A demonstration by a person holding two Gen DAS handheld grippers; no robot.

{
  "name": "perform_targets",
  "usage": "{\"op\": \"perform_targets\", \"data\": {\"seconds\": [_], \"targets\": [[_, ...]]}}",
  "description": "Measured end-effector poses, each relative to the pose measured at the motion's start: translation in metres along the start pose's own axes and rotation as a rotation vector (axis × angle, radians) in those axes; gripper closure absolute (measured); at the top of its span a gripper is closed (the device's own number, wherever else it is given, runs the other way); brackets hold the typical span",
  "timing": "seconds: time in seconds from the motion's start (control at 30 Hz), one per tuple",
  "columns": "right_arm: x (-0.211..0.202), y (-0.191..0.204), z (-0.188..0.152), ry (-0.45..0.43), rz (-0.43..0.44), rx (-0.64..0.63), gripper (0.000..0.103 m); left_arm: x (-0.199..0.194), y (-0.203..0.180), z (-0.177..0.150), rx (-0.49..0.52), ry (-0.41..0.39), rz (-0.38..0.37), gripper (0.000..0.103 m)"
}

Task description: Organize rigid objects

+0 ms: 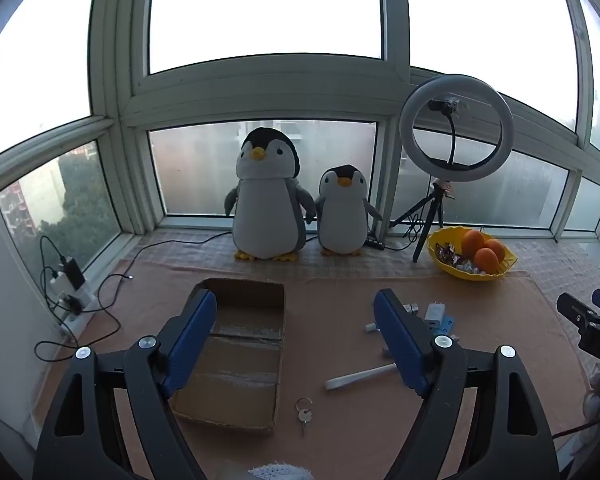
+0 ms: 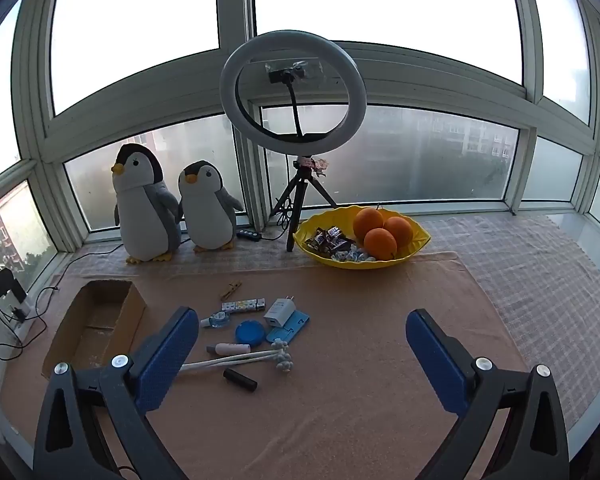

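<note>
Window-ledge mat [image 2: 360, 360]: small items cluster centre-left, cardboard box [image 2: 96, 324] at left, empty. Left gripper [image 1: 296, 344] & right gripper [image 2: 300, 344] both wide, holding nothing. Start w/ black tube [image 2: 240, 379], nearest; grip mid-body, approach square.

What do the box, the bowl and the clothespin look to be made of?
Box: brown corrugated cardboard, matte, with raw flap edges and taped seams inside. Bowl: likely moulded plastic, bright yellow with a smooth sheen and scalloped rim. Clothespin: probably unfinished wood, pale tan and dull, though too small to be sure.
</note>
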State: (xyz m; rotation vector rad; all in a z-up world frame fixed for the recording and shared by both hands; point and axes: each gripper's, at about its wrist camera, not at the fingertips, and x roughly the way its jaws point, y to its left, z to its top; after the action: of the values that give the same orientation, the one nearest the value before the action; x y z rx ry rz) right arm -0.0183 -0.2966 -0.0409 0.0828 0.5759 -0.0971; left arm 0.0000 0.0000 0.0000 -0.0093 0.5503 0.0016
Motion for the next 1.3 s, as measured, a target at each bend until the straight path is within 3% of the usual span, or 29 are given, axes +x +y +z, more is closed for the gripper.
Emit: {"op": "perform_targets", "data": {"seconds": [1.3], "targets": [[0.002, -0.002, 0.002, 0.002, -0.023, 0.019, 0.001, 0.006, 0.001, -0.004, -0.002, 0.014, -0.011, 0.021]]}}
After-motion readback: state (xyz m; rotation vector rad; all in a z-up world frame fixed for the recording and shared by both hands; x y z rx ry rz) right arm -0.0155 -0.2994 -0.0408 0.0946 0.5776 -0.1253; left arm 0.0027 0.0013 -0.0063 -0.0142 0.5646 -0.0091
